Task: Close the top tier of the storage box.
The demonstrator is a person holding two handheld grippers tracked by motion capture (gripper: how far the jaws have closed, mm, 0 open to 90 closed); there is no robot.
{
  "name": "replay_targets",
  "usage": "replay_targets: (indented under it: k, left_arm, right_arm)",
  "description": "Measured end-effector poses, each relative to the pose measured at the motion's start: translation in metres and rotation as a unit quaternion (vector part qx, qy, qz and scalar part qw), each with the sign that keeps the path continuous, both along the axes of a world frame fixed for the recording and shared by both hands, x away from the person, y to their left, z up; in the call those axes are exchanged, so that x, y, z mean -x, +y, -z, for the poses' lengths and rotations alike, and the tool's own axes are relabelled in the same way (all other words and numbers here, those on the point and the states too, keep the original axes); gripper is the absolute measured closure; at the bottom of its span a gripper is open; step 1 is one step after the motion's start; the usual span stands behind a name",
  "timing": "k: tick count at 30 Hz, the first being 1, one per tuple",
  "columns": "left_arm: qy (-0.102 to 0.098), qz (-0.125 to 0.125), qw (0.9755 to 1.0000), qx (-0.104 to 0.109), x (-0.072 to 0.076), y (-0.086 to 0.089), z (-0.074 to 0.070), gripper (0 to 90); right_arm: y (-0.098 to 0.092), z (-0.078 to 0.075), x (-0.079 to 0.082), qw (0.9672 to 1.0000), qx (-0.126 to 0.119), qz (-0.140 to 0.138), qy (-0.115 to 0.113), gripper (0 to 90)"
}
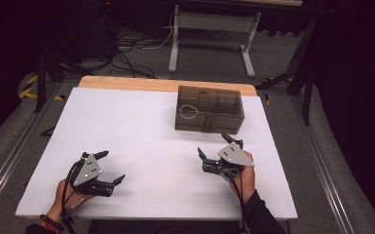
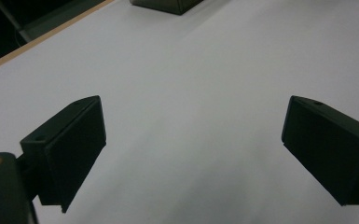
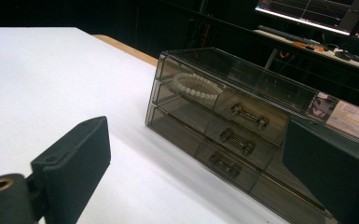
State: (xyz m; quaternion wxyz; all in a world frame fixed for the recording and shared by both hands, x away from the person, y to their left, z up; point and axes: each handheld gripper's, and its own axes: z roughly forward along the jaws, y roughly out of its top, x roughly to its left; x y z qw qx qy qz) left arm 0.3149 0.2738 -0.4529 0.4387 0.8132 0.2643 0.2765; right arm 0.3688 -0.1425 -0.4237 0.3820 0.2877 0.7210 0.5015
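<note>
Drawer box (image 1: 209, 116) at table's (image 1: 126, 126) far right (bracelet (image 3: 196, 87) inside)

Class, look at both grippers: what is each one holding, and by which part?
Nothing is held. The left gripper and right gripper both stand open over the white table, jaws apart; the smoky transparent plastic drawer box is untouched.

A white table (image 1: 141, 126) carries a smoky clear drawer box (image 1: 209, 110) at its far right.

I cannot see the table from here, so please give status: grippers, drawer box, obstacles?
Left gripper open, right gripper open, both empty. Drawer box shut, bead bracelet in top drawer. Path to box clear.
</note>
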Motion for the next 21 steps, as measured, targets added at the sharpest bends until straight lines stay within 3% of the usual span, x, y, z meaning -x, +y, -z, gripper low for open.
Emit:
replay_targets:
  k: [21]
  left_arm:
    - [0.0, 0.002, 1.0, -0.001, 0.0, 0.0, 0.0, 7.1]
  right_arm:
    - [-0.006, 0.003, 0.012, 0.9998, 0.013, -0.016, -0.001, 8.7]
